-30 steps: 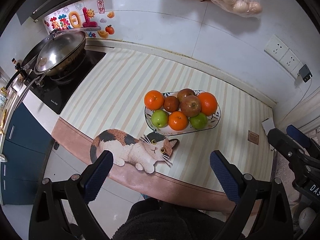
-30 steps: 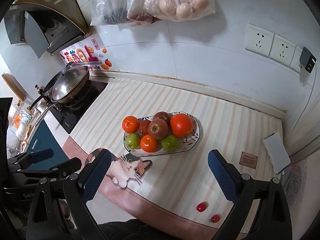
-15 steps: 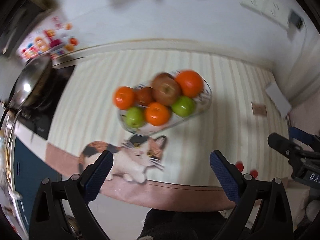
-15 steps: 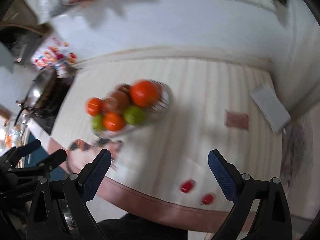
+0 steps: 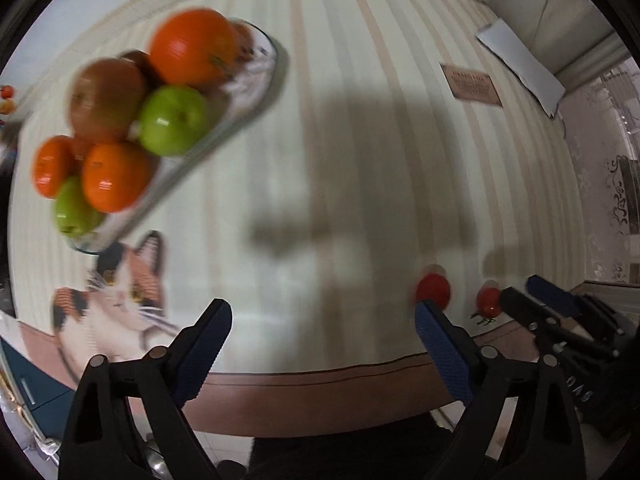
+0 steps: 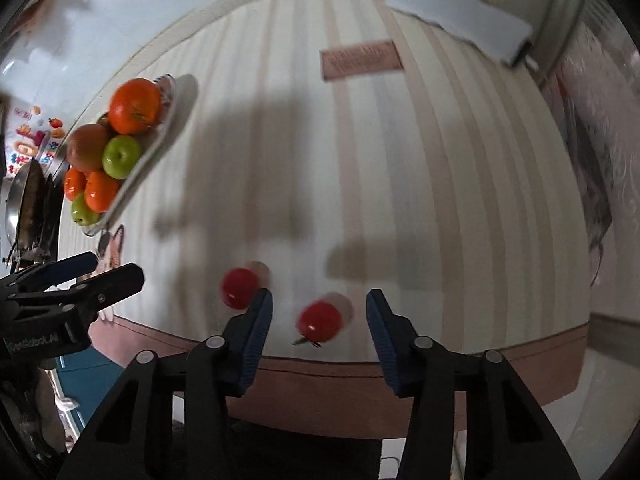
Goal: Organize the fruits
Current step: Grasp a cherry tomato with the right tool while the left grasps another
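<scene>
Two small red tomatoes lie near the counter's front edge. In the right wrist view one tomato (image 6: pixel 320 321) sits between the fingers of my open right gripper (image 6: pixel 318 312), untouched; the other tomato (image 6: pixel 239 287) lies just left of the left finger. In the left wrist view the same tomatoes (image 5: pixel 433 289) (image 5: pixel 489 302) lie at the right, beyond the right finger of my open, empty left gripper (image 5: pixel 322 320). A glass fruit plate (image 5: pixel 256 80) (image 6: pixel 182 96) holds oranges, green apples and brown apples at the left. The frames are blurred.
A striped mat with a cat picture (image 5: pixel 120 292) covers the counter. A brown label (image 6: pixel 362 60) and a white pad (image 6: pixel 460 20) lie toward the back right. A wok (image 6: pixel 24 196) sits on the stove at far left. The right gripper shows in the left view (image 5: pixel 560 320).
Both grippers have dropped low toward the counter's front right. The right gripper has narrowed and now straddles one tomato. The plate has shifted to the upper left of both views.
</scene>
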A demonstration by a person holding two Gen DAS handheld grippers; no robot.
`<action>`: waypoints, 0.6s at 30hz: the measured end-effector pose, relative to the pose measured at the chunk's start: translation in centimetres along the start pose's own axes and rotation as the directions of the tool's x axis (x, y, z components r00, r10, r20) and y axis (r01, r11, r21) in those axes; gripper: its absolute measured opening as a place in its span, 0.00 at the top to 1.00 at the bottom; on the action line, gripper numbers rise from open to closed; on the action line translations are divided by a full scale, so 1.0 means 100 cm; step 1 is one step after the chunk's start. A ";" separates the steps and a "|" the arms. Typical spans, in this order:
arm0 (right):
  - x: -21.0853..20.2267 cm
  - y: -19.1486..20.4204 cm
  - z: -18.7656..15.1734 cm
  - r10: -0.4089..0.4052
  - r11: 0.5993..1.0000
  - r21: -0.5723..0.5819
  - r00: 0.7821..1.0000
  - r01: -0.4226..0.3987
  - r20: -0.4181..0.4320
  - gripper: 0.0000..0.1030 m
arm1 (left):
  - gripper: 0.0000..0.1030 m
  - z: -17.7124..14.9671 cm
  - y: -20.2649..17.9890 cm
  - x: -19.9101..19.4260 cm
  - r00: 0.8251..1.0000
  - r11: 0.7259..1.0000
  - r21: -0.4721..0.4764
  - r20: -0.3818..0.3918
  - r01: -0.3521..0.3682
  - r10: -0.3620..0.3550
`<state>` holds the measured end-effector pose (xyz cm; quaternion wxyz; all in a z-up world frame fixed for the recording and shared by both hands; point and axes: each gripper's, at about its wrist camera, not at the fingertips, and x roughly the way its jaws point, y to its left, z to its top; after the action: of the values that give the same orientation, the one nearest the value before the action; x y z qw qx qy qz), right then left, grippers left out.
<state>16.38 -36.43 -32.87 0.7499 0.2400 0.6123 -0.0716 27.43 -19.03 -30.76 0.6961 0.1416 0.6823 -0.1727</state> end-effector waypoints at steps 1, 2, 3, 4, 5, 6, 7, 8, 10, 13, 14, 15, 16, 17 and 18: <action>0.003 -0.001 -0.001 -0.001 1.000 0.001 1.000 0.001 0.001 0.55 | 0.09 0.001 -0.002 0.005 1.000 1.000 -0.003 -0.013 0.004 -0.004; 0.008 -0.003 -0.003 0.003 1.000 0.000 1.000 -0.003 -0.001 0.58 | 0.09 0.002 -0.003 0.010 1.000 1.000 -0.009 -0.027 0.012 -0.013; 0.010 -0.004 -0.004 0.005 1.000 0.001 1.000 -0.005 -0.004 0.59 | 0.09 0.003 -0.004 0.013 0.999 1.000 -0.014 -0.034 0.015 -0.015; 0.014 -0.005 -0.004 0.010 1.000 0.005 1.000 -0.010 -0.009 0.60 | 0.09 0.004 -0.005 0.016 0.999 1.000 -0.022 -0.042 0.019 -0.020; 0.018 -0.006 -0.005 0.017 1.000 0.005 1.000 -0.017 -0.015 0.62 | 0.09 0.004 -0.006 0.018 0.998 0.999 -0.029 -0.050 0.026 -0.028; 0.020 -0.005 -0.005 0.027 1.000 0.001 1.000 -0.027 -0.014 0.62 | 0.09 0.005 -0.006 0.019 0.998 0.999 -0.034 -0.054 0.029 -0.031; 0.021 -0.002 -0.004 0.027 1.000 -0.006 1.000 -0.027 -0.014 0.63 | 0.09 0.005 -0.007 0.020 0.998 0.999 -0.035 -0.055 0.032 -0.034; 0.023 0.002 -0.005 0.023 0.999 -0.022 1.000 -0.023 -0.015 0.63 | 0.10 0.006 -0.009 0.020 0.998 0.999 -0.033 -0.054 0.036 -0.037; 0.025 0.009 -0.008 0.013 0.998 -0.055 1.000 -0.013 -0.007 0.67 | 0.11 0.006 -0.015 0.021 0.998 0.999 -0.023 -0.056 0.041 -0.042; 0.026 0.017 -0.012 -0.009 0.996 -0.092 1.000 0.009 0.000 0.73 | 0.23 0.009 -0.026 0.025 0.996 0.998 -0.004 -0.066 0.057 -0.057; 0.025 0.017 -0.013 -0.015 0.996 -0.092 1.000 0.015 0.002 0.73 | 0.23 0.010 -0.031 0.027 0.995 0.998 0.002 -0.074 0.069 -0.068; 0.025 0.016 -0.014 -0.019 0.996 -0.089 1.000 0.019 0.004 0.73 | 0.23 0.011 -0.033 0.028 0.994 0.997 0.004 -0.076 0.075 -0.074; 0.023 0.013 -0.015 -0.017 0.997 -0.077 1.000 0.017 0.006 0.73 | 0.23 0.012 -0.038 0.030 0.993 0.996 0.007 -0.079 0.085 -0.084; 0.022 0.008 -0.016 -0.018 0.998 -0.063 1.000 0.018 0.004 0.73 | 0.23 0.013 -0.041 0.032 0.993 0.996 0.011 -0.081 0.092 -0.091; 0.020 0.005 -0.017 -0.025 0.998 -0.056 1.000 0.025 0.006 0.73 | 0.23 0.012 -0.047 0.034 0.992 0.995 0.015 -0.084 0.101 -0.099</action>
<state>15.54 -34.83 -34.89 0.7570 0.2109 0.6151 -0.0643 26.53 -23.93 -33.97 0.6560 0.1211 0.7154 -0.2078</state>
